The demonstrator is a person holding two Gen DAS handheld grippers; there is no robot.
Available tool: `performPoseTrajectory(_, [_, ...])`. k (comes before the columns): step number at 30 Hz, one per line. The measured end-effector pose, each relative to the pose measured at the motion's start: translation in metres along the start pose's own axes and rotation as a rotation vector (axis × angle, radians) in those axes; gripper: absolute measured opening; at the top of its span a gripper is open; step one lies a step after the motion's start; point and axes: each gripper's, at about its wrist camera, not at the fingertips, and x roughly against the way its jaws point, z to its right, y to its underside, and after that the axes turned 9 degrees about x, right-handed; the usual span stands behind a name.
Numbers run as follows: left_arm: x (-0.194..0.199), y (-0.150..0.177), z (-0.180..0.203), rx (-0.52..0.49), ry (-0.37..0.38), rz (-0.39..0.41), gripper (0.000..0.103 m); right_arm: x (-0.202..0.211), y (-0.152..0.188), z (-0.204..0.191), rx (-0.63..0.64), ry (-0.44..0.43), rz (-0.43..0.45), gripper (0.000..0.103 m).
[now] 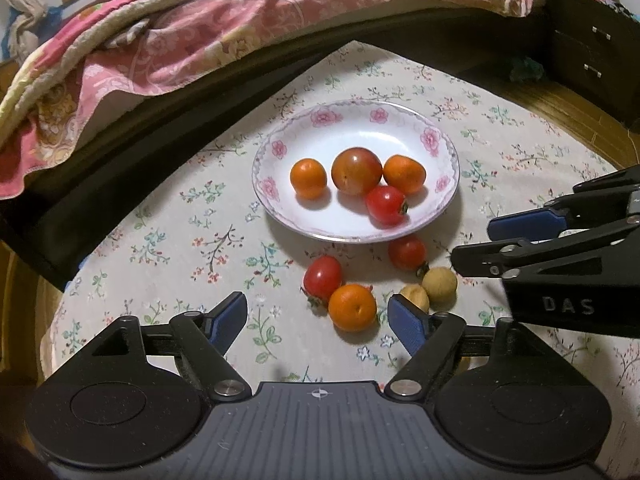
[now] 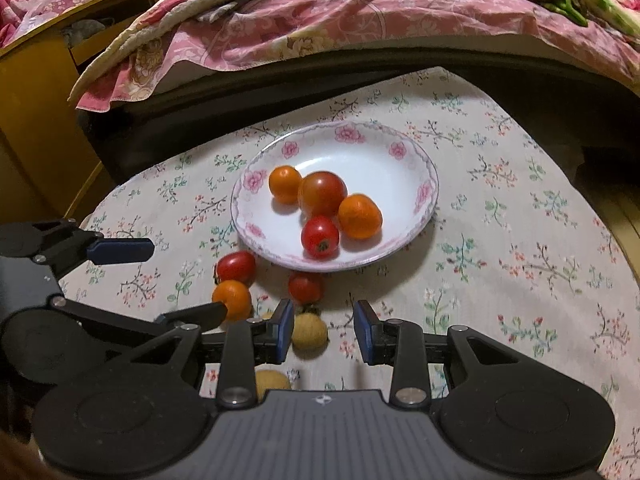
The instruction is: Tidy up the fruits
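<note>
Both grippers, left [image 1: 318, 316] and right [image 2: 324, 330], hover spread and empty over loose fruit, orange [image 1: 353, 307] and longan [image 2: 309, 331], presumably bound for the plate [image 1: 280, 152] already holding four

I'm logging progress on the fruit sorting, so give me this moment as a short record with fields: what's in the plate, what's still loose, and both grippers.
Surface: floral tablecloth
Plate: four fruits inside, two oranges, one large tomato, one small red tomato
Loose on cloth: five, two red tomatoes, one orange, two tan fruits
Left gripper: open, empty, near the loose orange
Right gripper: open, empty, a tan fruit between its fingers
</note>
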Motion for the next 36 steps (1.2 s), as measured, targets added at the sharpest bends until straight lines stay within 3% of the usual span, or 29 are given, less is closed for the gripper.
performPoseTrajectory(13, [0.008, 0.008, -0.017, 0.032, 0.001, -0.002, 0.083, -0.002, 0.032, -0.018, 0.033, -0.052, -0.06, 0.04])
performPoseTrajectory(26, [0.002, 0.018, -0.023, 0.028, 0.008, -0.031, 0.085, -0.025, 0.032, -0.036, 0.104, -0.093, -0.081, 0.04])
performPoseTrajectory(29, [0.0, 0.019, -0.022, 0.023, 0.015, -0.033, 0.085, -0.024, 0.029, -0.037, 0.108, -0.087, -0.089, 0.035])
performPoseTrajectory(36, [-0.007, 0.014, -0.013, 0.017, 0.065, -0.013, 0.079, -0.015, 0.029, -0.024, 0.072, -0.106, -0.088, 0.033])
